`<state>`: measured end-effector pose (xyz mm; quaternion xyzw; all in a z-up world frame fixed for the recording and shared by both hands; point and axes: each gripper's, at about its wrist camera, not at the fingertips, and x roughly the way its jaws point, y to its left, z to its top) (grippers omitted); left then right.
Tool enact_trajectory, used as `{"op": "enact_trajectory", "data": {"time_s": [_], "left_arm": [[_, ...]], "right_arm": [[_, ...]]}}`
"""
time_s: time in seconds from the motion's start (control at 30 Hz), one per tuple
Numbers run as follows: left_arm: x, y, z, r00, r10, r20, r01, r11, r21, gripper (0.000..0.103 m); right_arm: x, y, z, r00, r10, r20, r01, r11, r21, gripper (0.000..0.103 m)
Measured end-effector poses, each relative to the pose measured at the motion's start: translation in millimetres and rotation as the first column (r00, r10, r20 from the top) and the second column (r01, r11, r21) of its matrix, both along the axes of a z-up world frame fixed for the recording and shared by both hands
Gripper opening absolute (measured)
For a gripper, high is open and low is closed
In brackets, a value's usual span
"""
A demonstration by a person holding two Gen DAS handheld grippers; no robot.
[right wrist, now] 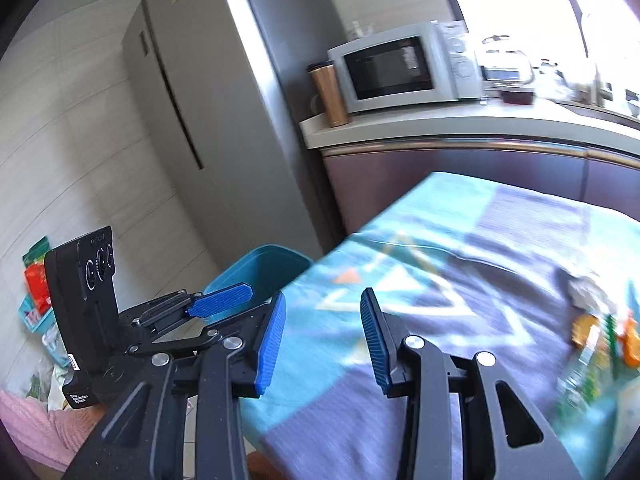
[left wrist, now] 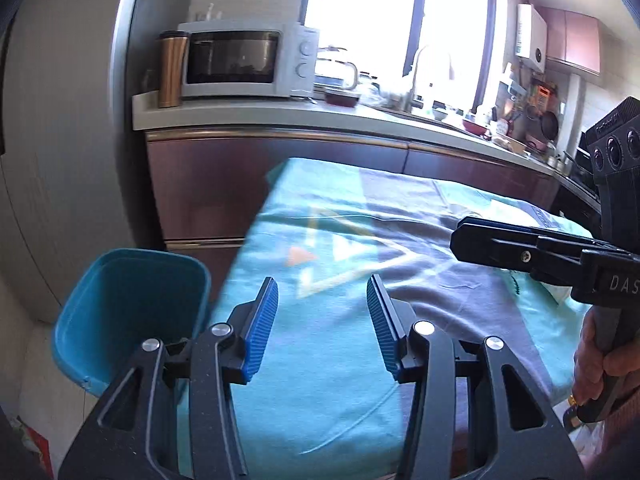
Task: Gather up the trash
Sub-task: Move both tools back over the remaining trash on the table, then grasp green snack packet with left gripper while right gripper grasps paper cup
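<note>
The left tool [left wrist: 322, 328] hangs over the desk [left wrist: 320, 392] with its blue ribbed pads [left wrist: 262, 330] spread well apart and nothing between them; the right tool [right wrist: 322, 336] stands the same way over the same cloth, its pads [right wrist: 272, 344] wide apart and bare. In the left wrist view the right tool [left wrist: 460, 236] also enters from the right edge, seen side-on, a hand [left wrist: 600, 356] gripping its handle.

The desk is covered by a teal and grey cloth with a pale triangle pattern and a small orange triangle. The trash [right wrist: 596, 344] lies on the cloth near the right edge of the right wrist view, well apart from both tools: a crumpled whitish wad [right wrist: 588, 292] at the back, and in front of it orange and green wrappers with a clear, shiny piece; motion blur hides the print and the exact count.

A teal bin [left wrist: 128, 312] stands on the floor just beside the desk's left end, its mouth open and its inside in shadow; in the right wrist view its rim [right wrist: 260, 268] shows beyond the left tool [right wrist: 222, 300].

Behind stands a counter [left wrist: 280, 114] carrying a grey microwave [left wrist: 244, 60] and a copper tumbler [left wrist: 172, 68].
</note>
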<state>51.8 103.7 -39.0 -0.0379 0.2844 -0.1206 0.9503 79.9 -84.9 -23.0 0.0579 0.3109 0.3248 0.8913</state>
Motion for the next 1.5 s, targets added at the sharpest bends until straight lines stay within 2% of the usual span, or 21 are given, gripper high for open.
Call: {"op": "enact_trajectory", "data": {"time_s": [0.23,0.3,0.43,0.5,0.57,0.7,0.83,0.9,1.0,1.23,1.33,1.37,1.5], "left_arm": [[2.6,-71.9,-10.3,0.986,-0.164,-0.042,0.165,0.986,0.003,0.046],[3.9,-86.6,-14.8,0.978,-0.198,-0.059,0.199,0.98,0.001,0.046],[6.6,-117.2,-21.8,0.961,-0.262,-0.089,0.263,0.965,-0.003,0.047],[12.4,-125.7,-23.3,0.953,-0.286,-0.1,0.287,0.958,-0.004,0.048],[13.8,-138.0,-24.4,0.944,-0.312,-0.112,0.313,0.95,-0.008,0.049],[20.9,-158.2,-22.7,0.929,-0.351,-0.117,0.352,0.936,-0.008,0.051],[31.7,-178.7,-22.8,0.916,-0.378,-0.138,0.379,0.925,-0.016,0.052],[36.6,-188.9,-23.9,0.91,-0.389,-0.147,0.392,0.92,-0.01,0.052],[45.5,-202.1,-26.1,0.9,-0.402,-0.169,0.407,0.914,-0.006,0.052],[66.6,-219.4,-32.1,0.892,-0.399,-0.211,0.403,0.915,-0.022,0.051],[73.7,-223.0,-35.0,0.886,-0.403,-0.231,0.405,0.914,-0.041,0.049],[76.4,-223.8,-35.9,0.882,-0.406,-0.239,0.406,0.913,-0.051,0.044],[85.7,-223.6,-39.0,0.872,-0.409,-0.269,0.4,0.912,-0.089,0.031]], "right_arm": [[-29.0,-76.4,-4.8,0.977,-0.214,0.017,0.215,0.977,-0.02,0.04],[-34.1,-93.8,-7.5,0.963,-0.268,0.022,0.268,0.963,-0.024,0.047],[-49.5,-130.4,-11.2,0.925,-0.377,0.054,0.38,0.924,-0.052,0.05],[-56.4,-146.1,-12.4,0.903,-0.425,0.067,0.429,0.901,-0.062,0.058],[-64.0,-165.2,-14.9,0.881,-0.468,0.071,0.472,0.88,-0.056,0.061],[-68.4,-194.4,-25.5,0.838,-0.545,0.041,0.546,0.836,-0.049,0.071],[-65.9,-206.1,-38.2,0.823,-0.568,0.003,0.567,0.822,-0.052,0.072],[-62.9,-207.0,-43.2,0.821,-0.572,-0.01,0.57,0.82,-0.057,0.077],[-57.7,-206.5,-49.0,0.825,-0.564,-0.036,0.562,0.825,-0.054,0.078],[-50.3,-211.4,-57.6,0.824,-0.559,-0.088,0.559,0.829,-0.022,0.077],[-49.6,-213.2,-59.8,0.827,-0.553,-0.104,0.555,0.831,-0.009,0.071],[-49.2,-214.3,-60.9,0.827,-0.551,-0.113,0.554,0.832,-0.003,0.068],[-50.1,-218.6,-65.0,0.824,-0.548,-0.143,0.556,0.831,0.025,0.058]]}}
